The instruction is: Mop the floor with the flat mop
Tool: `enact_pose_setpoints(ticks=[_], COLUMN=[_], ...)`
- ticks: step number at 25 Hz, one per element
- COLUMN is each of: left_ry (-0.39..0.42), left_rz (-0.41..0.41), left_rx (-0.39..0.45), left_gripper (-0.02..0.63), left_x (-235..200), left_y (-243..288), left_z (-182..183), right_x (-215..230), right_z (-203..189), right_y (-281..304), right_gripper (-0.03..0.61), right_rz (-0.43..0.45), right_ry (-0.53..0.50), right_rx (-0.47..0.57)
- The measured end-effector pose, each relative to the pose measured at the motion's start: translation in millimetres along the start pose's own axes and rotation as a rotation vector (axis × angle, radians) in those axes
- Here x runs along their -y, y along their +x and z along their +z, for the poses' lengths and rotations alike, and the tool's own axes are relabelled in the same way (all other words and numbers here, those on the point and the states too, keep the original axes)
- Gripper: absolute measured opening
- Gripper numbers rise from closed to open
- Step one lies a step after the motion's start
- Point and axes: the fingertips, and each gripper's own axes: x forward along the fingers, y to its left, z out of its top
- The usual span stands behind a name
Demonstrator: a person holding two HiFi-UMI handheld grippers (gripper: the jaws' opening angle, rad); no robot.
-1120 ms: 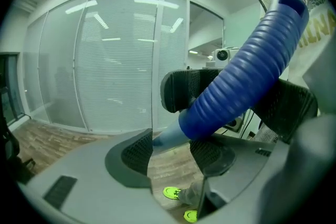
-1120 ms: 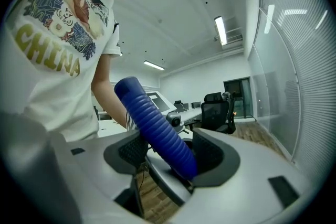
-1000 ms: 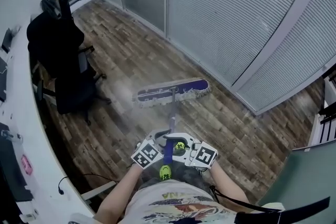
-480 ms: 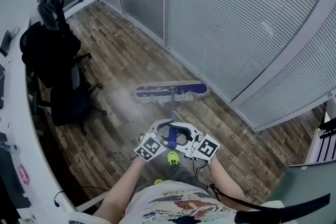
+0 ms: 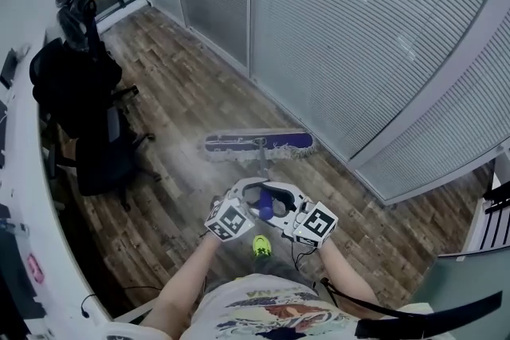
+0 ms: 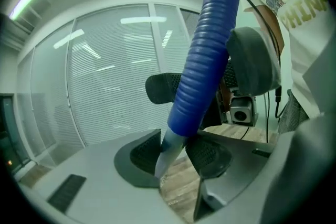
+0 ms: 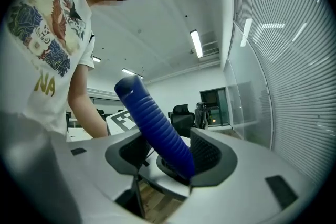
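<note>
Head view is showing the flat mop [image 5: 256, 144] gliding further along the floor [image 5: 179, 95], stroke continuing, right gripper [image 7: 167, 153] clasping its handle [image 7: 149, 118], left gripper [image 6: 176, 153] just tightening on it.

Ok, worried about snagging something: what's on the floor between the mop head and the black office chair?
Nothing: in the head view, the wood floor between the mop head and the black office chair is bare.
</note>
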Motion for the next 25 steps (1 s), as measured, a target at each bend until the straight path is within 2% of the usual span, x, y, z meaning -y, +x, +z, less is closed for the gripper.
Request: enact_pose_setpoints(ticks=[3,8,15,22,25], left_ry=[0.029,0.052,0.05,0.05,0.054], left_rz=[-0.009,-0.037,-0.083,-0.133,-0.16], left_rx=[-0.037,-0.102,-0.121,-0.157,-0.185], left_gripper=[0.146,0.144,0.144,0.144,0.144], left_x=[31,97,207,309,357], left_y=[-16,-63,-140,-184,-196], left_z=[-10,-30,-46,-41,-41], right_x=[-34,-115,-245,-344,-386], right_z=[-15,-42,-68,-81,-90], right_y=[-6,-10,-27,-68,-92], right_gripper=[0.244,0.244,0.244,0.244,0.244], right_rz=[-0.039,-0.044,-0.079,-0.088,-0.057], right_ry=[-0.003,-0.032,-0.021,-0.004,-0.055], right_rx=[-0.03,-0.1,-0.093,-0.085,-0.095])
